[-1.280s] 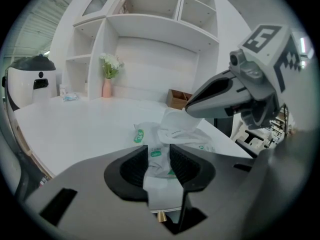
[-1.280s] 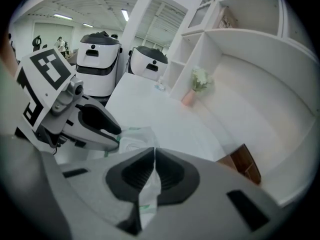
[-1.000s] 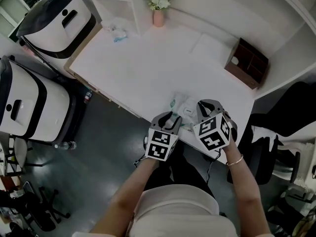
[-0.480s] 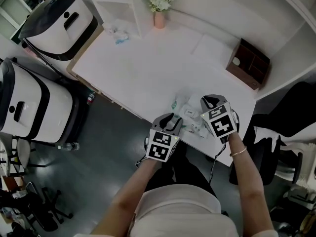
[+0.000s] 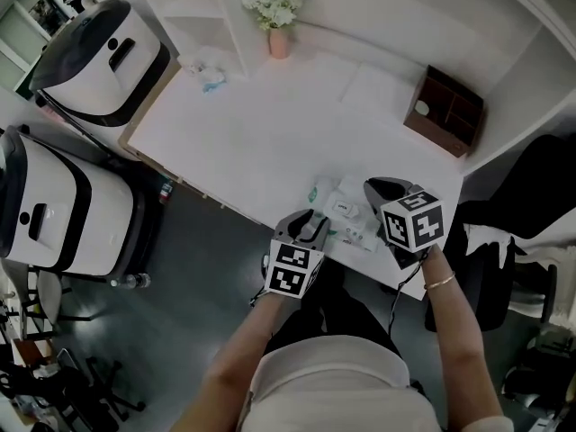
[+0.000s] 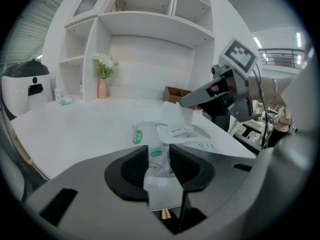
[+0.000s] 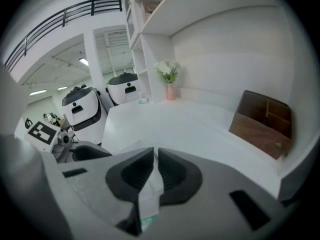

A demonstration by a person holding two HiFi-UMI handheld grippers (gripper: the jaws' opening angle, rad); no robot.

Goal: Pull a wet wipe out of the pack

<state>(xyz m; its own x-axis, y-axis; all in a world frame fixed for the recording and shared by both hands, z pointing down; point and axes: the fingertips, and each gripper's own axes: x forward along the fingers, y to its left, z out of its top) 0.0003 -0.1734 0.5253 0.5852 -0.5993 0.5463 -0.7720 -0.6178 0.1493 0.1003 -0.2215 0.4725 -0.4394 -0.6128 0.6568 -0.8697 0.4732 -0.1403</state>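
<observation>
The wet wipe pack (image 5: 345, 216), white with green print, lies at the near edge of the white table (image 5: 252, 124). My left gripper (image 5: 311, 224) is shut on the pack's near end, which sits between its pads (image 6: 159, 156). The pack's "OPEN" flap (image 6: 176, 131) is peeled back. A thin white sheet (image 6: 176, 115) rises from the top of the pack toward my right gripper (image 5: 374, 191). In the right gripper view the jaws (image 7: 155, 162) are almost together, pinching that white sheet (image 7: 150, 194). Whether it is a wipe or wrapper film is unclear.
A brown wooden organiser (image 5: 445, 111) stands at the table's back right and a pink vase with white flowers (image 5: 277, 36) at the back. A small crumpled item (image 5: 207, 70) lies far left. White machines (image 5: 99, 52) stand left of the table and a black chair (image 5: 531, 196) to the right.
My right gripper has rolled about its own axis, so its marker cube faces differently, and shifted slightly right. The left gripper and the pack have stayed put.
</observation>
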